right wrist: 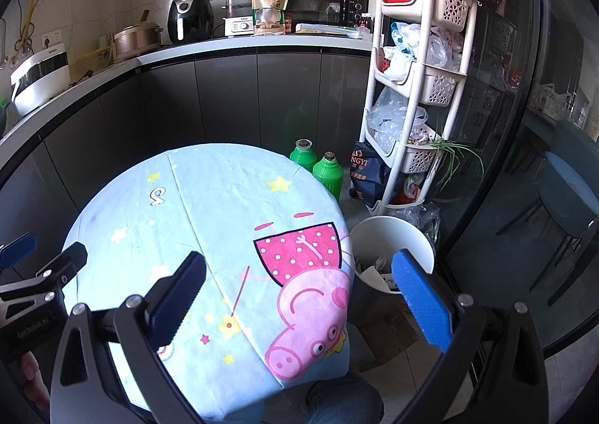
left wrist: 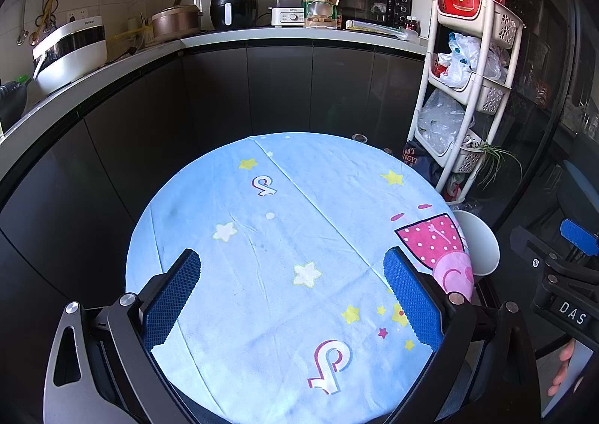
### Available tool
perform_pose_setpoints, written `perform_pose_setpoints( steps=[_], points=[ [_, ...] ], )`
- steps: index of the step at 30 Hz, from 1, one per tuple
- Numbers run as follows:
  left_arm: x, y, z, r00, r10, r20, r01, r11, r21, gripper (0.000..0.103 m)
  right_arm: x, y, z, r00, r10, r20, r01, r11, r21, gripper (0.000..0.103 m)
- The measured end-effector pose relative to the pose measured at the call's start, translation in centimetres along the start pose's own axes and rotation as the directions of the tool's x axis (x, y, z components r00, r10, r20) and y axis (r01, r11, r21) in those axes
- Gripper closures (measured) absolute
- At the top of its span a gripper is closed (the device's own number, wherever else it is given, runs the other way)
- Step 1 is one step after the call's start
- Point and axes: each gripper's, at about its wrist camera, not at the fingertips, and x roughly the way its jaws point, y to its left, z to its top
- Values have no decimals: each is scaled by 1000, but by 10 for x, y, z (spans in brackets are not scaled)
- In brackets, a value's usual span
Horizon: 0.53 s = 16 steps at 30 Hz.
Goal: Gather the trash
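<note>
A round table [left wrist: 262, 237] with a light blue cartoon cloth fills both views; it also shows in the right wrist view [right wrist: 209, 207]. A white trash bin [right wrist: 389, 237] stands on the floor right of the table and holds crumpled paper and wrappers [right wrist: 378, 270]; its rim shows in the left wrist view [left wrist: 483, 244]. My left gripper [left wrist: 292, 296] is open and empty above the cloth. My right gripper [right wrist: 299, 296] is open and empty over the table's right edge, its right finger [right wrist: 419, 296] in front of the bin. No trash shows on the cloth.
Dark cabinets and a counter [left wrist: 262, 34] with appliances run behind the table. A white basket rack [right wrist: 419, 87] with plastic bags stands at the right. Two green bottles [right wrist: 327, 171] and a dark bag [right wrist: 367, 173] stand on the floor. A glass door [right wrist: 524, 124] is at the right.
</note>
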Motion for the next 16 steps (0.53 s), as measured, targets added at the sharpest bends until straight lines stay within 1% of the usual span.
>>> perform_pose_setpoints(
  steps=[16],
  points=[
    [-1, -1, -1, 1000, -7, -4, 7, 1000, 0, 8, 0, 0, 1, 1000, 2, 1, -2, 1000, 0, 3]
  ],
)
